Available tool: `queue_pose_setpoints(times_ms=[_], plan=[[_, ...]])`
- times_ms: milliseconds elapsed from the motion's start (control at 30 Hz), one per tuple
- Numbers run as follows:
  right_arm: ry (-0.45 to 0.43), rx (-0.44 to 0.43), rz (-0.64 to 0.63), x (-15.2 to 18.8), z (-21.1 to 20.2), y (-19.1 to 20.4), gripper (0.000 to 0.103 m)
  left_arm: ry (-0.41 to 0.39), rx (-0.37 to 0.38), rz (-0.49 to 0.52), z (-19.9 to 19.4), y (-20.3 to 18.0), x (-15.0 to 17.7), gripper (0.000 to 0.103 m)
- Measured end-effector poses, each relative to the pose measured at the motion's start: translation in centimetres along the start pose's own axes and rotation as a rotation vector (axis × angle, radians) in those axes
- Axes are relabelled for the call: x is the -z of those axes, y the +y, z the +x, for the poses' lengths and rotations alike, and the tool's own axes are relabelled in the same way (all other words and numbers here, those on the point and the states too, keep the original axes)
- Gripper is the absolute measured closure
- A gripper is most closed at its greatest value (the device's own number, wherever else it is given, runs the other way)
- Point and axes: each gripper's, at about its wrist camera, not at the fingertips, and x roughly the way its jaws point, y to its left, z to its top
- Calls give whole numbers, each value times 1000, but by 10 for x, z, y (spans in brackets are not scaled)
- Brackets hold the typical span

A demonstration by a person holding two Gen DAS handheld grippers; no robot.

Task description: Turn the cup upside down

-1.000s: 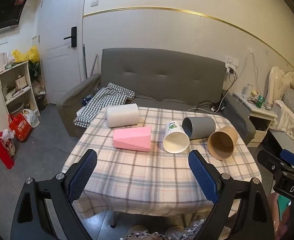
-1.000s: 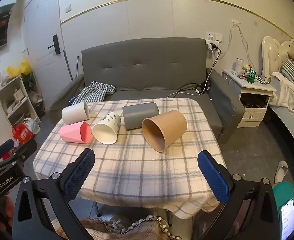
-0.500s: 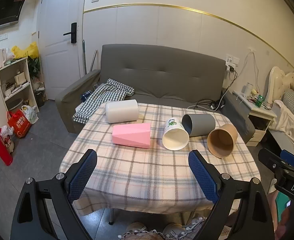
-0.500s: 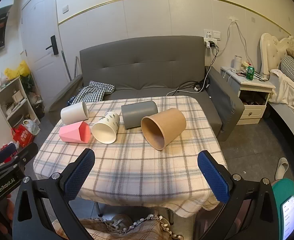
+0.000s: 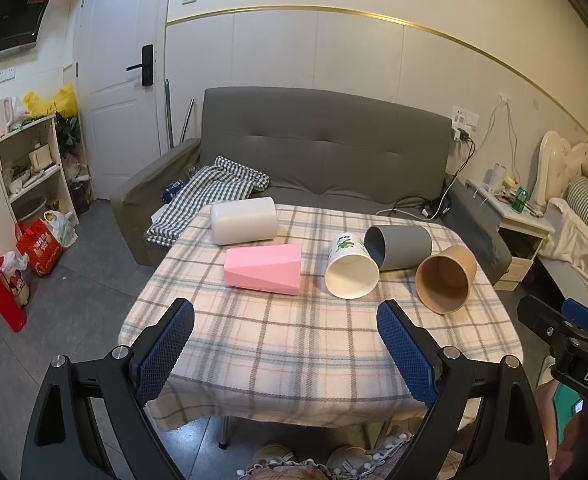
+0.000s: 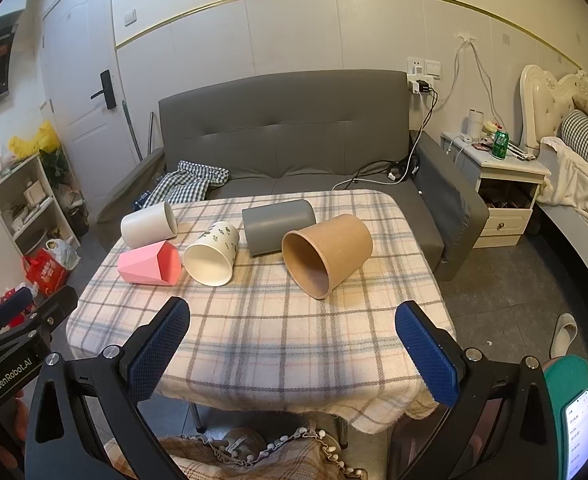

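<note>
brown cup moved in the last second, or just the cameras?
No. The brown paper cup still lies on its side beside the grey cup, on the same stripes of the checked tablecloth.

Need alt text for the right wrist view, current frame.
Five cups lie on their sides on a plaid-covered table: white cup, pink faceted cup, printed paper cup, gray cup, and nearest, a brown paper cup. The right gripper hangs open before the table edge, empty, blue-padded fingers apart. A gray sofa stands behind.

Pink cup, plaid tablecloth
</note>
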Motion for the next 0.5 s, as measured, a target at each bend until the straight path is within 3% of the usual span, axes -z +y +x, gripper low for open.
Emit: queue_pose_setpoints(times_ms=[500], plan=[[0, 0, 0, 0, 1, 0, 0, 1, -1, 0, 2, 0, 4, 8]])
